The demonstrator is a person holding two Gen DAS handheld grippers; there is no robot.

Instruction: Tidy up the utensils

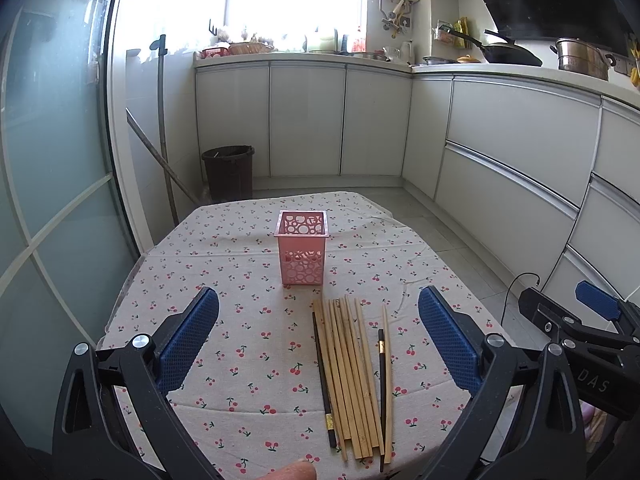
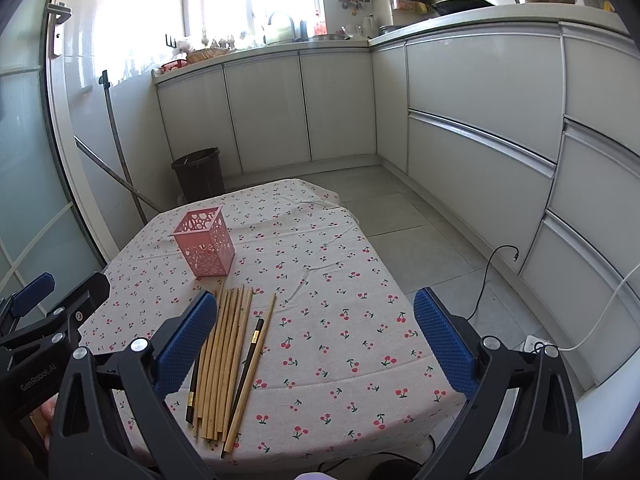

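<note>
My chopsticks (image 1: 352, 376) lie lengthwise toward twelve o'clock, probably nearer my left claw (image 1: 320, 336); both it and my right claw (image 2: 316, 344) gape wide, empty.

Beyond my cherry-print surface (image 1: 248, 344) stood a dark bin (image 1: 229, 172), white cabinets (image 1: 306, 120) and a wok (image 1: 510, 54).

My left gripper (image 1: 319, 330) and right gripper (image 2: 315, 328) share one build: black plastic frames with triangular cut-outs, round silver screws at the joints, and fingers faced in blue dimpled pads (image 1: 188, 340). White lettering marks the side of each housing. Bare skin shows at the frame edges.
</note>
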